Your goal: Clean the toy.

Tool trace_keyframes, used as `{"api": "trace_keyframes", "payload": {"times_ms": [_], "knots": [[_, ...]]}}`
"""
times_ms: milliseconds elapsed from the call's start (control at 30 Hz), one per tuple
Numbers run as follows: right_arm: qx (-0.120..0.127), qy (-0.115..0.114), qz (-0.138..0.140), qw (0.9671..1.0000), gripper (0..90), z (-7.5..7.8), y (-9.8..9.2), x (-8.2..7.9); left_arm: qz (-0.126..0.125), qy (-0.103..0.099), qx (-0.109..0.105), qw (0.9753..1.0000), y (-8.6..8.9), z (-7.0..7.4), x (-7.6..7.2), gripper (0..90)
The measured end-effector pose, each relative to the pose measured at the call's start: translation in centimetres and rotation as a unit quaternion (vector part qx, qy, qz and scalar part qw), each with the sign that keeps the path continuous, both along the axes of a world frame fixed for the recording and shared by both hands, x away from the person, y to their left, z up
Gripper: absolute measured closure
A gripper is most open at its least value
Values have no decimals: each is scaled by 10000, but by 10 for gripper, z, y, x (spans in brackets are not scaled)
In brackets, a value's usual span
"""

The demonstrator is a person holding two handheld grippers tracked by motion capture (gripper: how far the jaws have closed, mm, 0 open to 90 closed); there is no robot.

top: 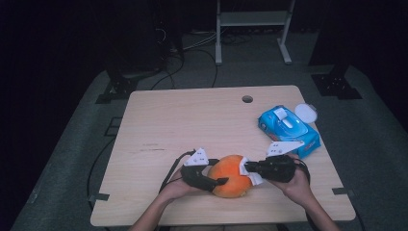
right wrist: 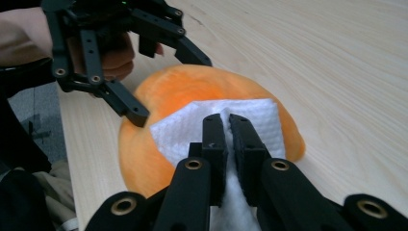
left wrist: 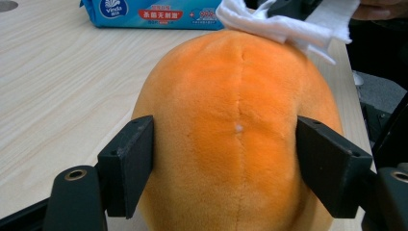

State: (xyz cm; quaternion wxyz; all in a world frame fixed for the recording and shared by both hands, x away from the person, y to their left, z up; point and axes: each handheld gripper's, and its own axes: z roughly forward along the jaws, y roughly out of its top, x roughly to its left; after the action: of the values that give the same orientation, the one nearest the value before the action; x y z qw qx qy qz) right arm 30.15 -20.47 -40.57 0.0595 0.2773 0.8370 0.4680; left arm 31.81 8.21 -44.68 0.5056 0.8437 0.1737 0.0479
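Note:
An orange plush toy [top: 232, 179] lies near the table's front edge. My left gripper [top: 219, 172] grips it from the left; in the left gripper view the two jaws [left wrist: 226, 149] press against both flanks of the plush toy [left wrist: 235, 86]. My right gripper [top: 247, 167] comes in from the right, shut on a folded white wipe [top: 255, 178]. In the right gripper view that gripper [right wrist: 226, 118] holds the wipe [right wrist: 260, 115] flat against the top of the plush toy [right wrist: 192, 84], with the left gripper [right wrist: 168, 86] astride the toy's far side.
A blue pack of wet wipes [top: 288, 127] lies at the right of the wooden table [top: 183, 120], its white lid [top: 306, 113] flipped open. A cable hole [top: 247, 99] is near the back edge. Metal stand legs [top: 252, 29] rise behind the table.

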Motion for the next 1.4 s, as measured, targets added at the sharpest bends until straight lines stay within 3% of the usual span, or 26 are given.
{"api": "trace_keyframes", "payload": {"times_ms": [67, 267, 500, 633, 733, 800, 1033, 1200, 1300, 1400], "knots": [[-30, -5, 22, 10000, 848, -1, 2, 0, -14, -13, -6, 10000, 1, 0, 0, 252], [-119, 313, -158, 9993, 848, -15, -14, 8, -18, 36, -47, 10000, 0, 0, 0, 247], [47, 258, -246, 9994, 848, -10, -7, 15, -245, -171, 139, 9995, -9, 3, -8, 218], [116, 373, -264, 9989, 847, -14, -12, 18, -138, -210, 126, 9996, -8, 4, -7, 218], [43, 511, -314, 9982, 847, -19, -18, 18, 26, -96, 76, 9999, -6, 4, -4, 213], [64, 597, -303, 9977, 847, -22, -20, 17, -2, -67, 78, 9999, -5, 3, -4, 209], [179, 387, -265, 9987, 847, -11, -10, 17, -262, -346, 276, 9987, -15, 6, -13, 204], [146, 494, -314, 9982, 847, -17, -17, 18, 87, -137, 140, 9998, -10, 6, -5, 201], [136, 554, -305, 9979, 847, -19, -20, 16, 93, -13, 112, 9999, -8, 5, -3, 201], [208, 424, -243, 9986, 847, -12, -16, 13, -84, -137, 252, 9996, -15, 6, -10, 199]]}}
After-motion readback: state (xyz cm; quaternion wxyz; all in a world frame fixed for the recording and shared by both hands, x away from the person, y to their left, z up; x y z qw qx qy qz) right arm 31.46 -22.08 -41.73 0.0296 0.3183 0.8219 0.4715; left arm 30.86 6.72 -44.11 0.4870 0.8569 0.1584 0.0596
